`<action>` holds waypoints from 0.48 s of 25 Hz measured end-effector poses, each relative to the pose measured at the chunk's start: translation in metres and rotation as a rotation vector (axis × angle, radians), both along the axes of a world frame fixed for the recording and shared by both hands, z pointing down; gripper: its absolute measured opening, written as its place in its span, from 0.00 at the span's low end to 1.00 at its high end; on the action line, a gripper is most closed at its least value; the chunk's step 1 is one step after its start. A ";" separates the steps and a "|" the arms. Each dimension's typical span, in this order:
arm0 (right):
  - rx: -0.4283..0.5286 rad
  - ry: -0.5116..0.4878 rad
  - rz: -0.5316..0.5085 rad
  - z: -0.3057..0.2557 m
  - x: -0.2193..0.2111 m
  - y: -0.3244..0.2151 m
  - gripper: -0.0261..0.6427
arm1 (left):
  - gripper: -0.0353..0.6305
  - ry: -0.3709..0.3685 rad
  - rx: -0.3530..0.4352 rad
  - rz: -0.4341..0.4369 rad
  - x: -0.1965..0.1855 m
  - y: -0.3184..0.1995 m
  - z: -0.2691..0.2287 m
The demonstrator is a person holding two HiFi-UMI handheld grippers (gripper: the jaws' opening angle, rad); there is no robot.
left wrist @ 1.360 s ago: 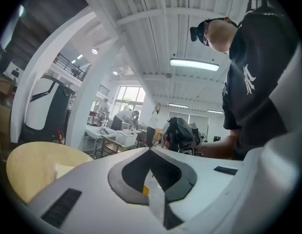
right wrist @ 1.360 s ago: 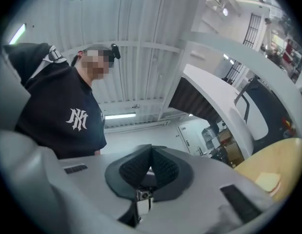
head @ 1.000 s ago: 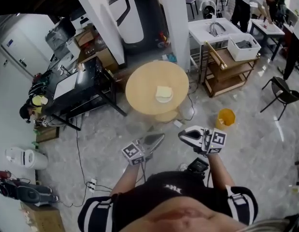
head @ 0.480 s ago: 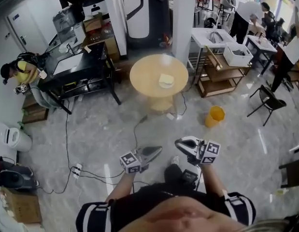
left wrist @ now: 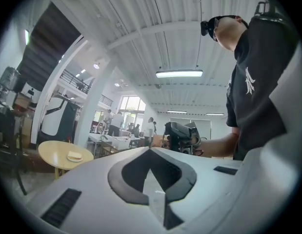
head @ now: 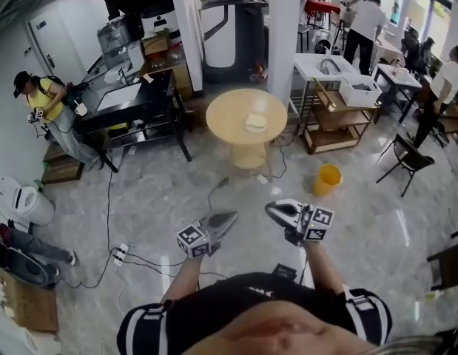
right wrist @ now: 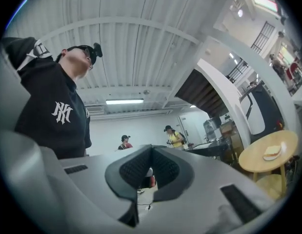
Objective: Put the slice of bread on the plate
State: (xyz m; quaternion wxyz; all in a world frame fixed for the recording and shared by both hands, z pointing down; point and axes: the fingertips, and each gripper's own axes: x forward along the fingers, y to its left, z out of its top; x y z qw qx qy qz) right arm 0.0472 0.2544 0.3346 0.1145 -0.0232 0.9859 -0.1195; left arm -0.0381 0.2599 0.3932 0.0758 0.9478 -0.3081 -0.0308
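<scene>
Across the room on the round counter [head: 227,113] lies the slice of bread [head: 255,122], well apart from your left gripper [head: 230,217] and right gripper [head: 271,208], both closed and empty; expect it to be light, soft and easily crushed, so pinch one edge gently.

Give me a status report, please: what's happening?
Left gripper and right gripper both shut, empty. Bread slice already on plate, round table, far from grippers. Cable on floor between.

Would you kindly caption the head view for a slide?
Left gripper and right gripper, shut and empty, far from the round table holding bread slice on plate.
</scene>
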 end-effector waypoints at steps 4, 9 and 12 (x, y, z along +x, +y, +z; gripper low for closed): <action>0.073 -0.018 -0.031 -0.011 0.028 0.048 0.04 | 0.06 -0.028 0.014 0.026 0.034 0.040 -0.006; -0.077 -0.055 0.023 0.037 0.083 0.094 0.04 | 0.06 -0.045 -0.057 0.011 0.074 0.084 0.012; -0.154 -0.064 0.036 0.061 0.095 0.107 0.04 | 0.06 -0.094 -0.119 0.053 0.091 0.115 0.028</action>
